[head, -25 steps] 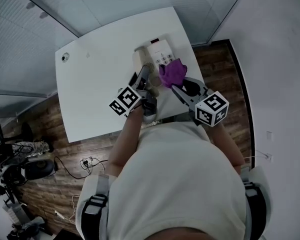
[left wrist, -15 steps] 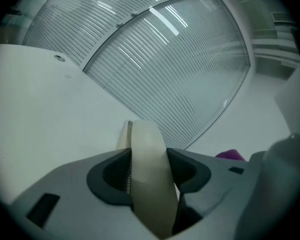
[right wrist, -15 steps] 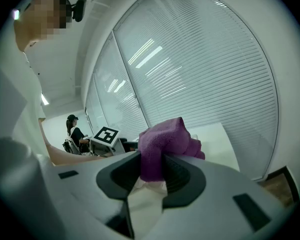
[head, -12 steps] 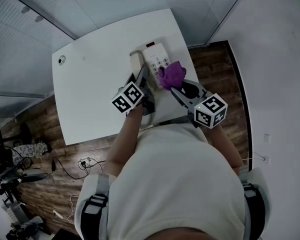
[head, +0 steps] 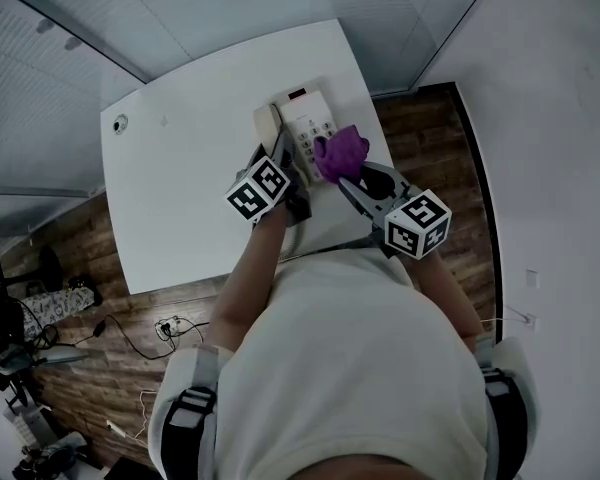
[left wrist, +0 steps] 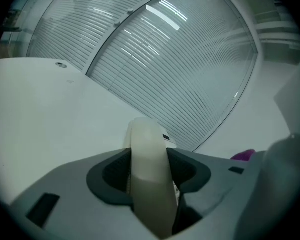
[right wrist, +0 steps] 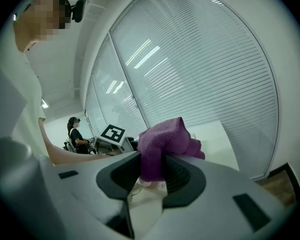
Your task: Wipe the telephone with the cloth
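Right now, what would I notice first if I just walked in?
The bright purple cloth, pinched in the right tongs at the white telephone keypad. Next, the cream handset clamped in the left tongs, along the phone's left side on the white table.

White surface (head: 200, 168), rectangular, sits skewed over dark wood floor (head: 80, 238). Pale telephone (head: 310, 126) lies on it toward far right corner, small dark display strip at its far end, keypad on near side. Small round fitting (head: 120, 123) set in far left corner, well apart from telephone. Tiny faint mark (head: 164, 120) near fitting.
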The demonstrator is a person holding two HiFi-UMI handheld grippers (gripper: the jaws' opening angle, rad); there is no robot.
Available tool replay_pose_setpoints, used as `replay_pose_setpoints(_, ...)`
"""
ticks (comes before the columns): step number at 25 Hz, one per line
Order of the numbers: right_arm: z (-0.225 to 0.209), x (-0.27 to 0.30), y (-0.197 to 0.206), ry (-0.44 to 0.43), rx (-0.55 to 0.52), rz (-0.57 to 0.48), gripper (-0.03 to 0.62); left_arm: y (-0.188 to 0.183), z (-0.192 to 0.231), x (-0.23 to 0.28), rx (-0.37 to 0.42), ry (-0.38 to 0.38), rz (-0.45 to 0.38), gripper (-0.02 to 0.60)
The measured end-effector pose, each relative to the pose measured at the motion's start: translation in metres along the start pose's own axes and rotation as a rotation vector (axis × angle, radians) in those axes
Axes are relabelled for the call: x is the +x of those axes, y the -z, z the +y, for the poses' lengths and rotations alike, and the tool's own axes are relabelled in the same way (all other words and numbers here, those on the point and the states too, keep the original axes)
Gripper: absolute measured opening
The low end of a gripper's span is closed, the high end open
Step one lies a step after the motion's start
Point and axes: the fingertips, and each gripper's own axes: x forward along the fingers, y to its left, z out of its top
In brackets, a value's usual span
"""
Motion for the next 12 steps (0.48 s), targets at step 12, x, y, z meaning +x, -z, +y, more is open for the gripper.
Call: replay_pose_setpoints(12,0.0031,0.0098,-0.0007,-0.010,0.001,0.001,0.133,0.0032,-0.0054,-0.0004,0.033,0.045,0.022,0.229)
